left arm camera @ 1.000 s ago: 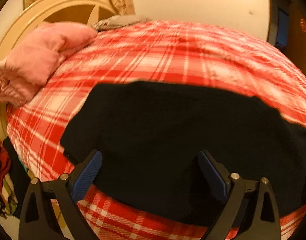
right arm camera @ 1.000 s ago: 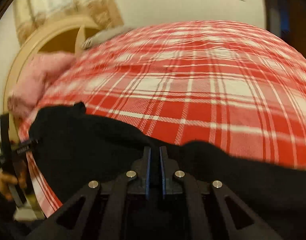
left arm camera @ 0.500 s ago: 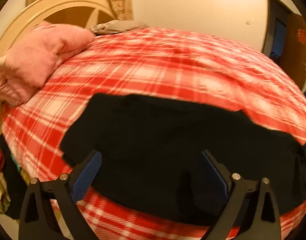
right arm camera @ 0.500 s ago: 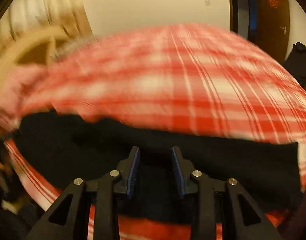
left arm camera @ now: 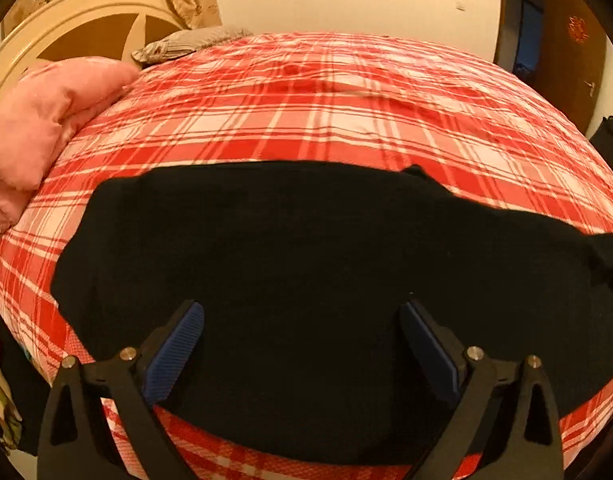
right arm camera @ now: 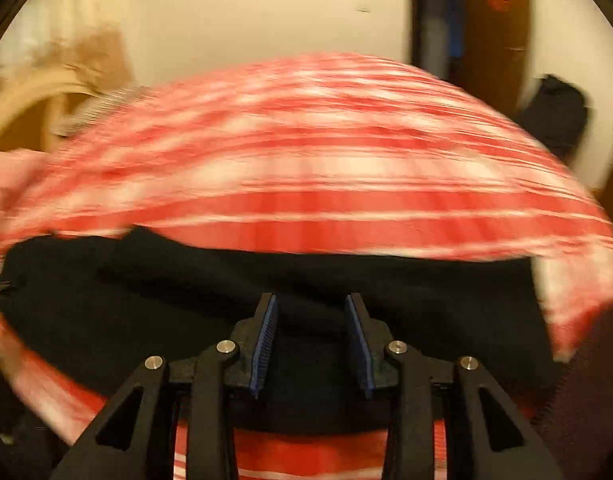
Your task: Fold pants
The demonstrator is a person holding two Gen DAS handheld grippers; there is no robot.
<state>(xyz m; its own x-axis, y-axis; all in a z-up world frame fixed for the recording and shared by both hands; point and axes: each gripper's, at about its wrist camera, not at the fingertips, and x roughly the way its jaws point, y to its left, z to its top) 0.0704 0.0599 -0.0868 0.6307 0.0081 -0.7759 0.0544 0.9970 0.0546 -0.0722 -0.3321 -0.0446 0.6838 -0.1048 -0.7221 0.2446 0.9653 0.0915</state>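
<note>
Black pants (left arm camera: pixel 306 248) lie under both gaping hand-held grippers (left arm camera: pixel 302 320) (right arm camera: pixel 312 312), neither gripping.

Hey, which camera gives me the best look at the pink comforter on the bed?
The left wrist view. There the pink comforter sits sharp at the left edge, bunched against the headboard on the plaid bedspread. The right wrist view is motion-blurred and catches only a pale pink smear at its left edge.

Black triangular-cutout fingers (left arm camera: pixel 178 344), ribbed blue pads (right arm camera: pixel 265 340), silver screws (left arm camera: pixel 472 351).
</note>
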